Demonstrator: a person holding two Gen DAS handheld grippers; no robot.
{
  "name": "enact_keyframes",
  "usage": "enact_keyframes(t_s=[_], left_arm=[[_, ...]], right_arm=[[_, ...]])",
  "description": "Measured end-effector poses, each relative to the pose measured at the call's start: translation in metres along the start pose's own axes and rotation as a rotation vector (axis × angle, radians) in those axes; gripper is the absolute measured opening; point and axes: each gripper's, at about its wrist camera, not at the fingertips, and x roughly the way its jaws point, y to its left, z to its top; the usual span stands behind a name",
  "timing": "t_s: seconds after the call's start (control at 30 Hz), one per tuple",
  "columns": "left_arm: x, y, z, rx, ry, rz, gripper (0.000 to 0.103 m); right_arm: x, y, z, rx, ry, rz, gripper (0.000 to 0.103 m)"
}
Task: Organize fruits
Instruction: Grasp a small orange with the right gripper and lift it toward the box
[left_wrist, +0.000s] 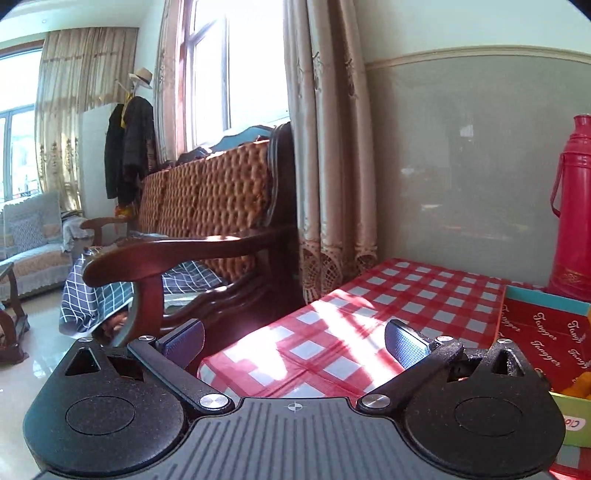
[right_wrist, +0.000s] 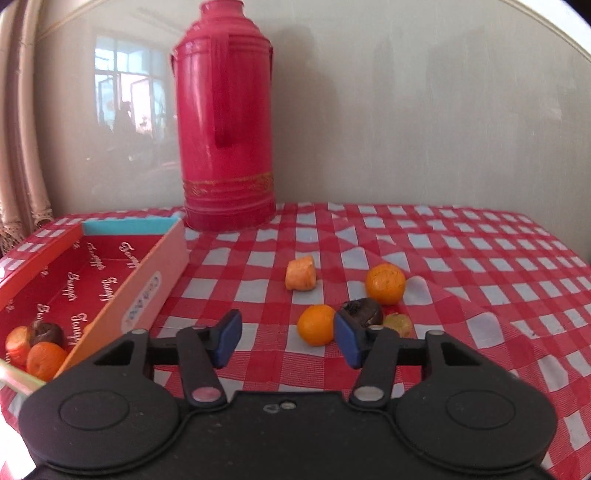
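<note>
In the right wrist view, my right gripper (right_wrist: 288, 341) is open and empty above the checked cloth. Just ahead of its right finger lie a near orange (right_wrist: 316, 325), a dark fruit (right_wrist: 364, 312), a greenish piece (right_wrist: 397, 323), a far orange (right_wrist: 385, 283) and an orange carrot-like chunk (right_wrist: 301, 274). A red cardboard box (right_wrist: 159, 280) at left holds an orange (right_wrist: 46, 360), a dark fruit (right_wrist: 46, 332) and another orange piece (right_wrist: 18, 341). My left gripper (left_wrist: 295, 341) is open and empty over the table's left edge; the box (left_wrist: 546, 332) shows at its right.
A tall red thermos (right_wrist: 225, 118) stands at the back against the wall, also in the left wrist view (left_wrist: 574, 206). A wooden sofa (left_wrist: 207, 221) and a curtain (left_wrist: 328, 147) stand left of the table (left_wrist: 424, 291).
</note>
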Motion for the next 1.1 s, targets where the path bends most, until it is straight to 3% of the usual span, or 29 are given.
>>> enact_keyframes(t_s=[0.27,0.47,0.53,0.7,0.87,0.97,1.1], left_arm=[[0.011,0.019,0.001,-0.018,0.005,0.039,0.103],[0.012,0.021,0.000,-0.031,0.017,0.033,0.103],[0.011,0.019,0.000,-0.024,0.013,0.030,0.103],[0.010,0.018,0.000,-0.016,0.009,0.033,0.103],[0.011,0.022,0.000,-0.030,0.019,0.044,0.103],[0.013,0.027,0.000,-0.049,0.029,0.055,0.103],[0.016,0.035,-0.001,-0.064,0.041,0.075,0.103]], right_arm=[[0.029,-0.008,0.001,0.060,0.079,-0.058,0.040],[0.042,-0.008,0.005,0.035,0.101,-0.074,0.031],[0.046,-0.009,0.004,0.029,0.113,-0.076,0.022],[0.047,-0.007,0.002,0.001,0.108,-0.067,0.022],[0.028,-0.003,0.006,-0.001,0.029,-0.007,0.022],[0.011,0.004,0.011,0.005,-0.045,0.085,0.022],[-0.010,0.021,0.016,-0.015,-0.141,0.272,0.022]])
